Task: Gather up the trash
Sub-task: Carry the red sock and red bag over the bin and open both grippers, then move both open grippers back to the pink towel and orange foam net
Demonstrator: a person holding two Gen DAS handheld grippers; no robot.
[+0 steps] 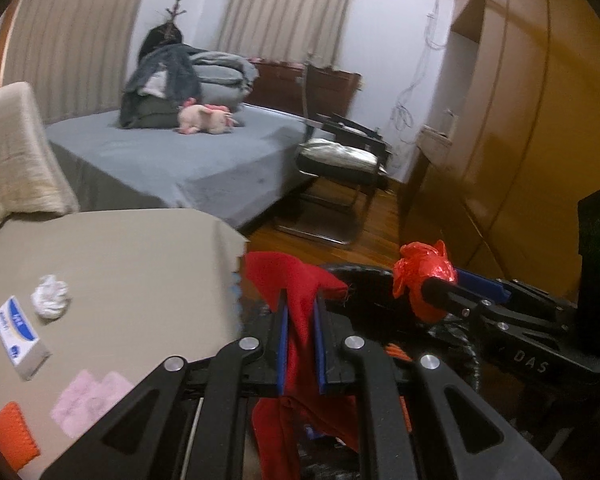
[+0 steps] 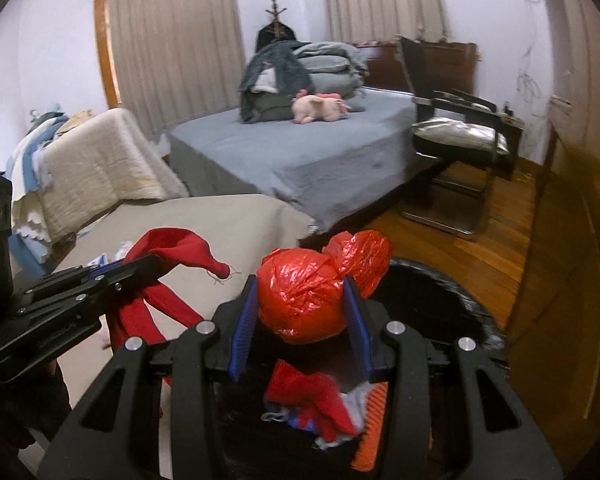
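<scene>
Left gripper (image 1: 300, 332) clamped tight on a limp red cloth (image 1: 296, 280); the cloth pokes up past the blue pads and hangs down below them. Right gripper (image 2: 300, 312) clamped on a crumpled red plastic bag ball (image 2: 300, 296), jaws partly apart around its bulk, a second lobe of it bulging past the right finger. Both held in the air, close together, just off the beige table's (image 1: 140, 260) right edge and above a black bin (image 2: 440, 292). The bin already holds red, white and orange scraps (image 2: 320, 404).

Still on the table, near its left edge: a crumpled white tissue wad (image 1: 50, 298), a blue-and-white flat packet (image 1: 20, 338) just beside it, a pale pink paper piece (image 1: 90, 400) and an orange ribbed item (image 1: 14, 434) toward the near corner.
</scene>
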